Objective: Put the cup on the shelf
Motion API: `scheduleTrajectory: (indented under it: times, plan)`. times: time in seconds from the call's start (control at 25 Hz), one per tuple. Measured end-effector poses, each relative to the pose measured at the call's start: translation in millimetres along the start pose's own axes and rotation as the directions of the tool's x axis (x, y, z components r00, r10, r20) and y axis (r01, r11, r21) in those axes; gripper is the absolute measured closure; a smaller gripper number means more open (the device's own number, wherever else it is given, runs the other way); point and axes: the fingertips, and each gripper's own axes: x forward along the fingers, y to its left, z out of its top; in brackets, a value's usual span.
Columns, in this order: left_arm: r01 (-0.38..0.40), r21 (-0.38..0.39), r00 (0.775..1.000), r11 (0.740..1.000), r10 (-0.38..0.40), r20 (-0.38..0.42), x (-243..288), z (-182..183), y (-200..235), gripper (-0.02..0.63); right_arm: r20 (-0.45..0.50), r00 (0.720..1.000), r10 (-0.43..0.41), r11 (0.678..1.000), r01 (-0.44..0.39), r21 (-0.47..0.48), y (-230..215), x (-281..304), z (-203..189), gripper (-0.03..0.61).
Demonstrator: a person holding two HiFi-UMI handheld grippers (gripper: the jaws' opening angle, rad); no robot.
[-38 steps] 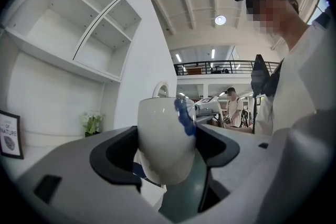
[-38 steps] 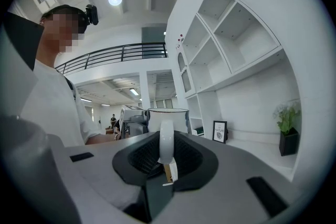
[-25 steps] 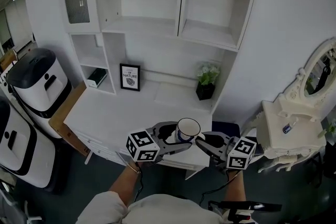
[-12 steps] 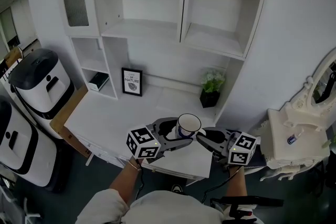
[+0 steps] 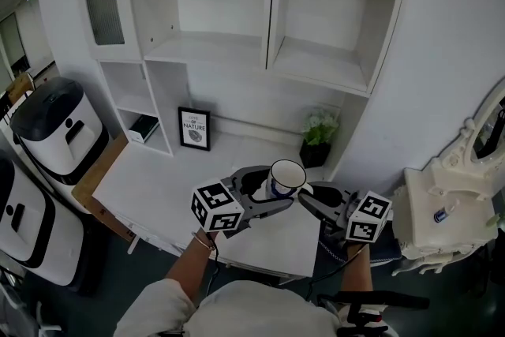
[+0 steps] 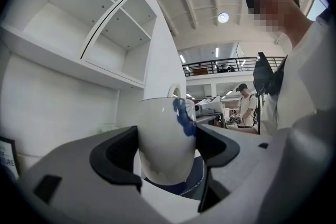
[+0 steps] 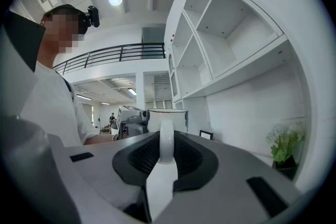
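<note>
Seen from the head view, the white ceramic cup with a blue mark (image 5: 286, 176) is held upright above the white desk (image 5: 158, 177) between the left gripper (image 5: 264, 189) and the right gripper (image 5: 306, 203), well short of the white open shelf unit (image 5: 213, 47) on the far side. Only the left gripper view shows its jaws pressed against both sides of the cup's round body. Only the right gripper view shows its jaws pinching the thin white handle (image 7: 166, 139), with a small green potted plant (image 7: 286, 147) to the right.
</note>
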Motion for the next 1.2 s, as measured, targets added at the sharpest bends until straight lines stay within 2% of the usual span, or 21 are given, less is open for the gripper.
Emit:
scheduleTrajectory:
  times: [0.6, 1.04, 1.2]
  plan:
    - [0.061, 0.016, 0.998, 0.998, -0.062, 0.030, 24, 20, 21, 0.262, 0.023, 0.997, -0.071, 0.998, 0.071, -0.001, -28, -6, 21, 0.500]
    - [0.095, 0.078, 0.992, 0.992, -0.101, 0.080, 39, 81, 34, 0.263, 0.079, 0.986, -0.145, 0.988, 0.149, -0.049, -40, -11, 82, 0.500]
    - [0.095, 0.099, 0.990, 0.990, -0.105, 0.095, 42, 105, 42, 0.263, 0.066, 0.985, -0.159, 0.983, 0.164, -0.084, -45, -8, 108, 0.500]
